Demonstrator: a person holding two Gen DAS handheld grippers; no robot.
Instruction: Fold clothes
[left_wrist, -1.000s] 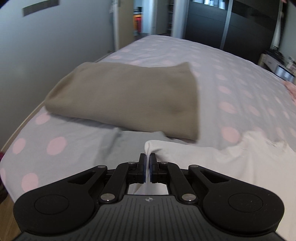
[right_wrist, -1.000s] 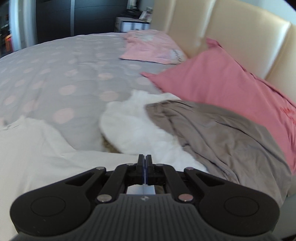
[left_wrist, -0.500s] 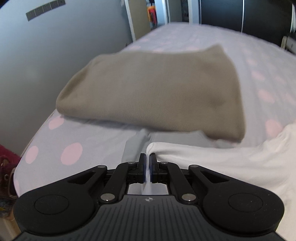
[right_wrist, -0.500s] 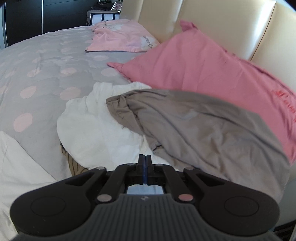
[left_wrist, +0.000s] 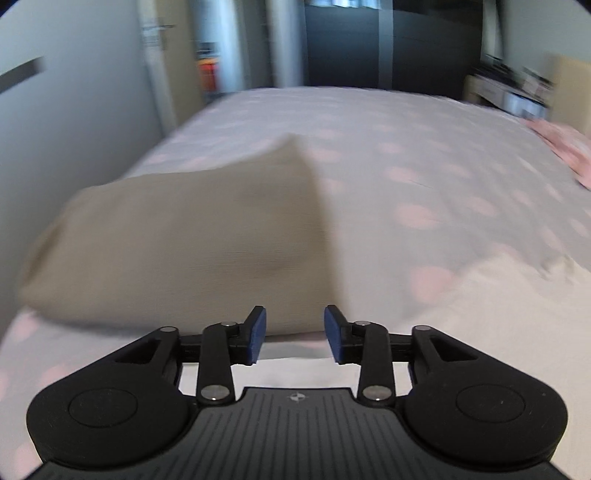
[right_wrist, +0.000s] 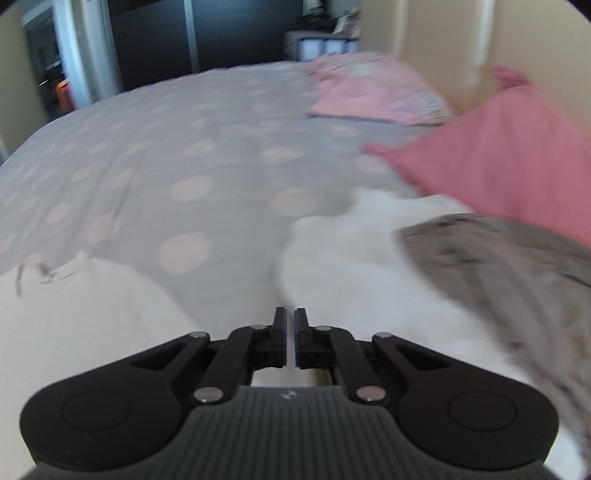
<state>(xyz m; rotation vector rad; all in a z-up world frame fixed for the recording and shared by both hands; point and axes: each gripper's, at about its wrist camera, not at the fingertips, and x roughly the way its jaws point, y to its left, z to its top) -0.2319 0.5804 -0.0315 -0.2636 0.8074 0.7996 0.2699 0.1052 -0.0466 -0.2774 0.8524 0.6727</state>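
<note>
Grey pink-dotted bedspread (left_wrist: 388, 155) under folded beige garment (left_wrist: 192, 236).

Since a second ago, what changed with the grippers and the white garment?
Both let go. The left hand-held gripper, shut on the white garment's edge before, is opening with nothing between its pads. The right hand-held gripper, shut before, is opening too, showing a narrow empty gap. Both views are blurred. The folded tan garment, pink pillow and bed lie as before.

Folded garment (left_wrist: 184, 236) on bed (left_wrist: 424, 155), pillow (right_wrist: 509, 155) behind crumpled clothes (right_wrist: 517, 277)
</note>
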